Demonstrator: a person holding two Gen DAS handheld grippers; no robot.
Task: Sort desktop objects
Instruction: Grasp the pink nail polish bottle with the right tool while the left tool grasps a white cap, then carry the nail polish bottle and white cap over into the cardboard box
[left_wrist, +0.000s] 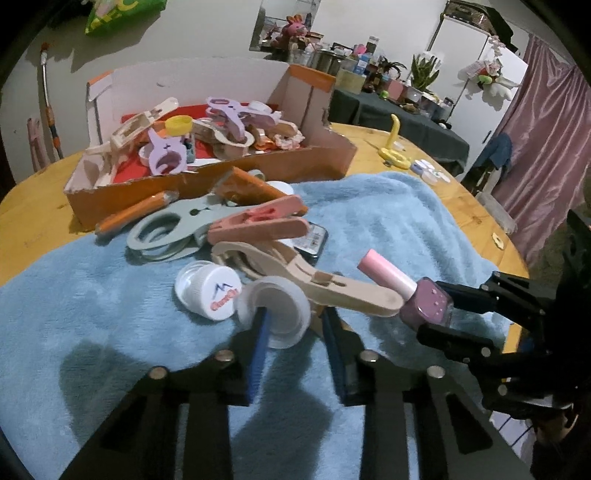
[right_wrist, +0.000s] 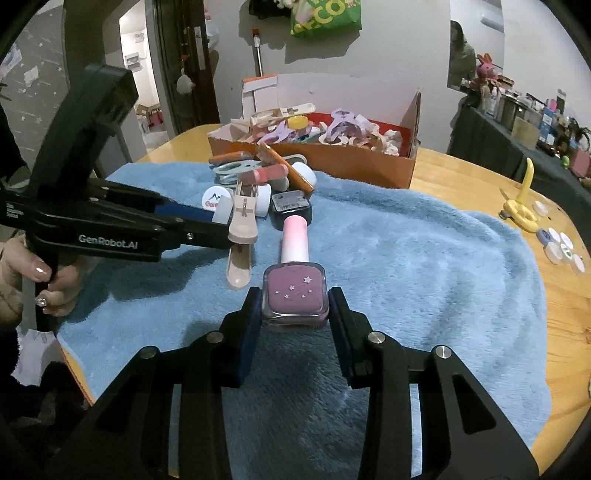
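Grippers, two: right gripper (right_wrist: 294, 314) pinches one nail-polish bottle (right_wrist: 294, 293), left gripper (left_wrist: 295, 325) one white cap (left_wrist: 275, 312).

A towel (right_wrist: 406, 266) is spread on the table (right_wrist: 554, 295). A box (right_wrist: 332, 162) stands behind the towel, filled with clips (right_wrist: 343, 122). Just before the box, a heap of clips and caps (left_wrist: 258, 236) is piled on the towel. Nearer, a bottle (right_wrist: 295, 291) is held above the towel. Loose caps (right_wrist: 561, 247) and scissors (right_wrist: 521, 210) lie on the table, right of the towel.
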